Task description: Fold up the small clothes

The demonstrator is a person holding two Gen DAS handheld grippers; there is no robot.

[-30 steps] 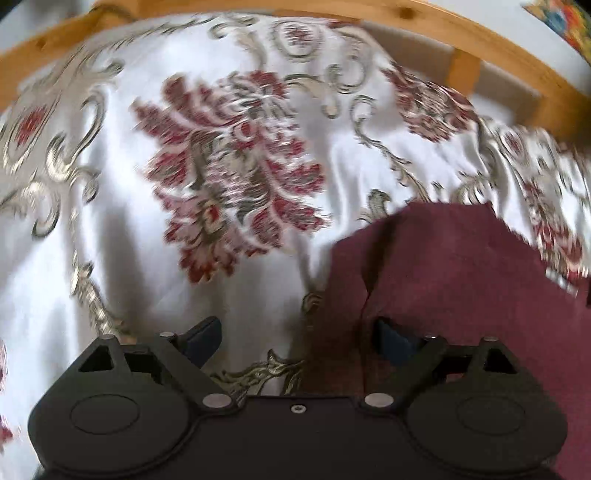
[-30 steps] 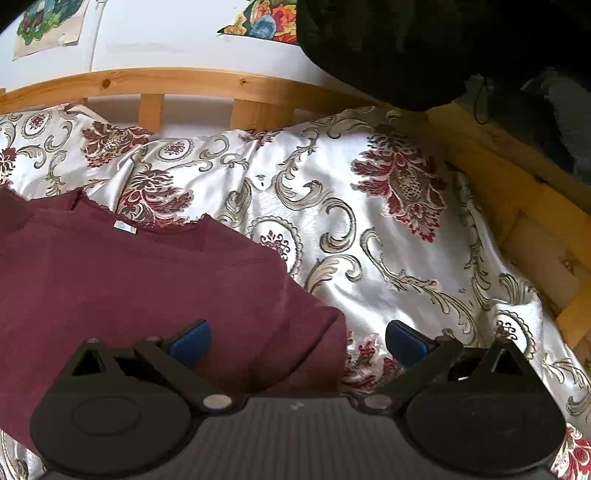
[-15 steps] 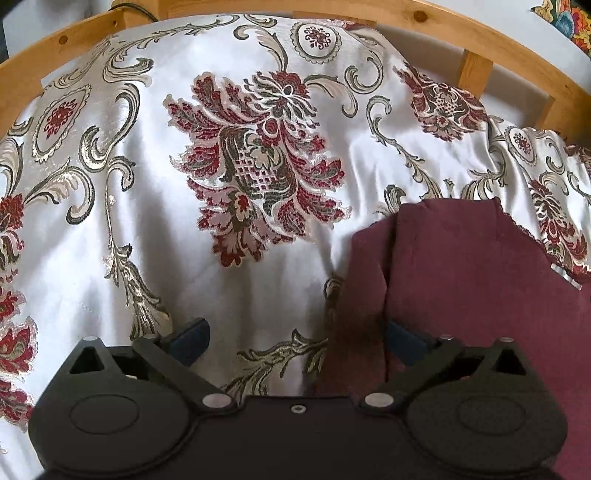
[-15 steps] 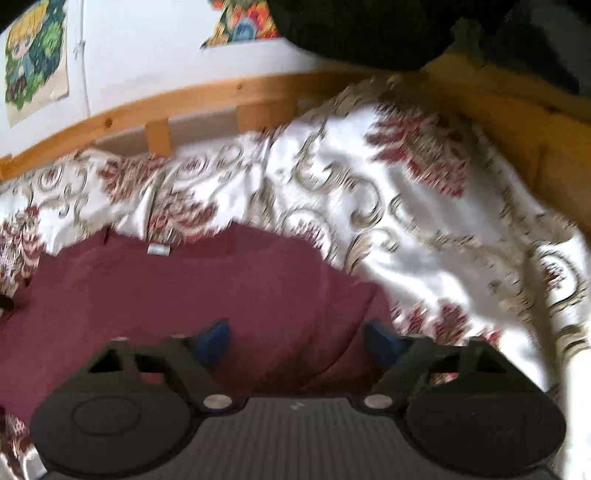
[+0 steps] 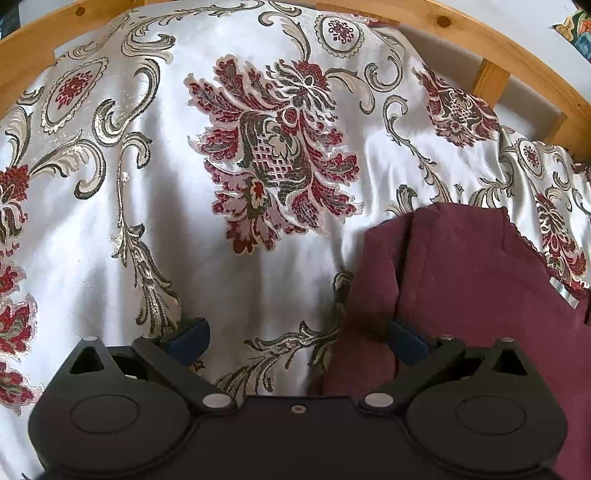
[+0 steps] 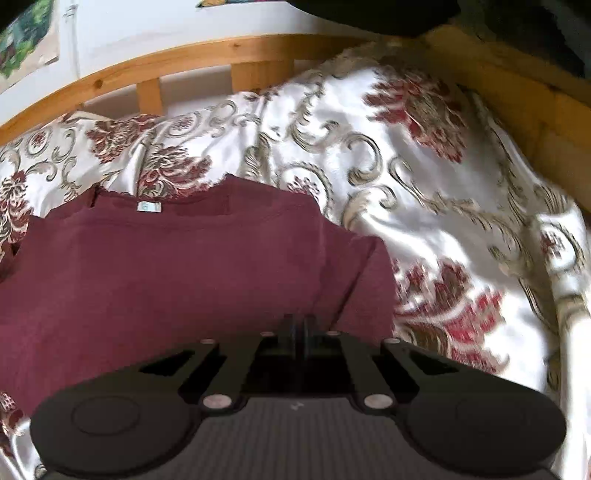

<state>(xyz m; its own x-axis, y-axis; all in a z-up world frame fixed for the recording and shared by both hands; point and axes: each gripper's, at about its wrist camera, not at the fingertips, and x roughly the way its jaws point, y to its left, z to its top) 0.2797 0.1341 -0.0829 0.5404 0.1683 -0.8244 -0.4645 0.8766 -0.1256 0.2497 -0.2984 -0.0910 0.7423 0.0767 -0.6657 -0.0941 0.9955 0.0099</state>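
A maroon shirt [image 6: 166, 266] lies flat on a patterned satin bedspread [image 6: 424, 206], its white neck label [image 6: 149, 207] at the far edge. My right gripper [image 6: 299, 325] is shut, its fingers pinched together on the shirt's right sleeve by the fabric's edge. In the left wrist view the shirt [image 5: 480, 288] fills the lower right. My left gripper [image 5: 295, 336] stands wide open low over the bedspread [image 5: 258, 277]. Its right finger is over the shirt's left sleeve edge, its left finger over bare bedspread, and nothing is gripped.
A wooden bed frame [image 5: 491, 48] with slats [image 6: 221, 55] runs round the far side and right of the bed. Behind it is a white wall with a picture [image 6: 26, 40]. A dark bulky thing [image 6: 369, 14] hangs over the top right corner.
My right gripper has shut on the sleeve, having stood wide open a second ago, and rolled a little. The left gripper stays open in nearly the same place.
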